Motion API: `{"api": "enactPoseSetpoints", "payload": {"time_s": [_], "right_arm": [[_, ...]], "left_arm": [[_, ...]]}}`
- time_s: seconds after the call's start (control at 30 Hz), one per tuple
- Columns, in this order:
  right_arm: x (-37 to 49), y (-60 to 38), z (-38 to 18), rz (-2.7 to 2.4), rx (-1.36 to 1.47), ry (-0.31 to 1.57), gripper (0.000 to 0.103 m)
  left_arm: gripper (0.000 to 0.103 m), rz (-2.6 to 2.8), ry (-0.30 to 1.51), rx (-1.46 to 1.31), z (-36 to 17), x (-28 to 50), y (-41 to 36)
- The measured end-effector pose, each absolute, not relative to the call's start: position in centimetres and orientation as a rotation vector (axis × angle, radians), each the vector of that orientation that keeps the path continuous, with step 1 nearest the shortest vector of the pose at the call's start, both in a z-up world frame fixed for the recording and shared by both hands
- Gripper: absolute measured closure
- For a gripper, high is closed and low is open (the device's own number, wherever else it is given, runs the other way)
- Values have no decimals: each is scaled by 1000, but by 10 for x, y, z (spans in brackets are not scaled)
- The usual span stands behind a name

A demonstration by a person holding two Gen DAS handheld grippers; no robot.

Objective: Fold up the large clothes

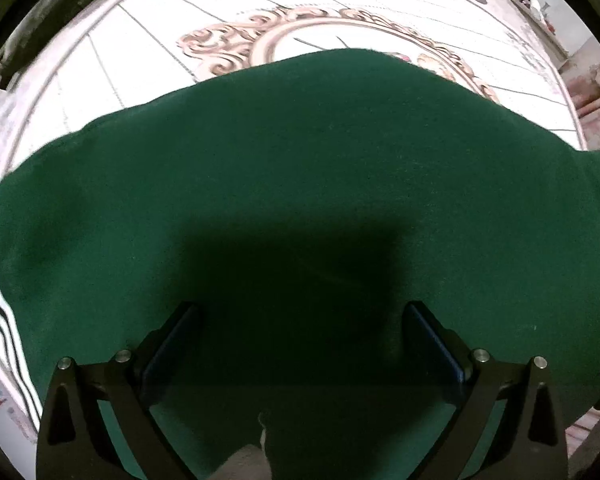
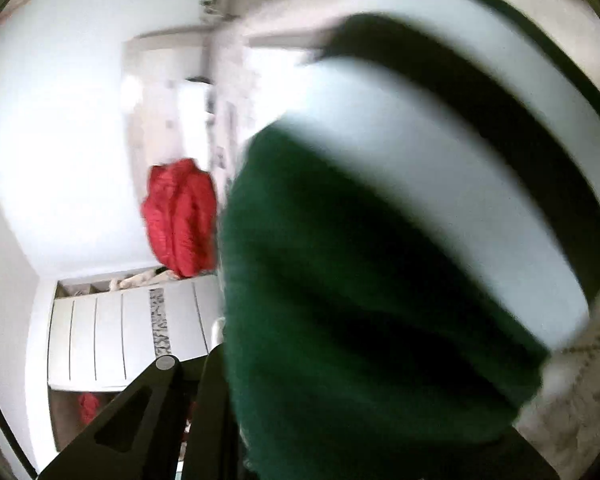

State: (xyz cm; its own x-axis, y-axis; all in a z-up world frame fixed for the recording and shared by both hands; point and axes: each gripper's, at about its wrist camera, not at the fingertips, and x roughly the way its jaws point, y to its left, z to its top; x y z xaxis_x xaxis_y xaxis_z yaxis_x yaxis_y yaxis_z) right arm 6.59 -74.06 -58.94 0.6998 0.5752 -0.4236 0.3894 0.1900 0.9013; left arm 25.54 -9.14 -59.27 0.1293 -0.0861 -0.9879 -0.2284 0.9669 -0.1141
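The jaws of the right gripper (image 2: 236, 420) are pinched on a striped end of the green garment (image 1: 300, 184), lifting it; the jaws of the left gripper (image 1: 300, 344) stand wide and empty over the spread cloth. The garment lies flat on the rug (image 1: 180, 40), its long axis side to side in the left view. The thin pinch may slip, or the lift may drag the unpinned body askew.

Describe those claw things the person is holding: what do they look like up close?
Each is a matte black, angular frame. On the left gripper, two wedge-shaped arms with triangular cut-outs carry round silver pins and end in flat fingers lined with dark blue pads. The right gripper shows the same black arm, cut-out and silver pin; the rest is hidden. No cables or markings show.
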Motion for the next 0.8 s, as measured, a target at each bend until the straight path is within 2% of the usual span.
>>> {"api": "enactPoseSetpoints", "payload": {"time_s": [0.07, 0.1, 0.13, 0.2, 0.27, 0.33, 0.43, 0.53, 0.8], "right_arm": [[65, -743, -588, 152, 1430, 855, 84], [70, -742, -596, 134, 1412, 904, 75], [75, -739, -606, 113, 1400, 952, 51], [87, -735, -641, 76, 1412, 1078, 25], [93, -731, -655, 113, 1431, 1049, 32], [104, -725, -652, 112, 1382, 1043, 80], [102, -725, -639, 92, 1430, 985, 85], [97, -726, -601, 86, 1417, 908, 86], [135, -698, -487, 126, 1160, 837, 86]], "left_arm": [[0, 115, 1439, -231, -594, 256, -97], [0, 117, 1437, -230, -595, 256, -99], [0, 120, 1435, -239, -596, 255, -100], [0, 121, 1431, -247, -596, 254, -100], [0, 123, 1420, -257, -596, 253, -99], [0, 127, 1416, -272, -597, 253, -95], [0, 120, 1424, -280, -598, 255, -96], [0, 104, 1443, -306, -599, 259, -93], [0, 5, 1429, -278, -603, 295, -128]]}}
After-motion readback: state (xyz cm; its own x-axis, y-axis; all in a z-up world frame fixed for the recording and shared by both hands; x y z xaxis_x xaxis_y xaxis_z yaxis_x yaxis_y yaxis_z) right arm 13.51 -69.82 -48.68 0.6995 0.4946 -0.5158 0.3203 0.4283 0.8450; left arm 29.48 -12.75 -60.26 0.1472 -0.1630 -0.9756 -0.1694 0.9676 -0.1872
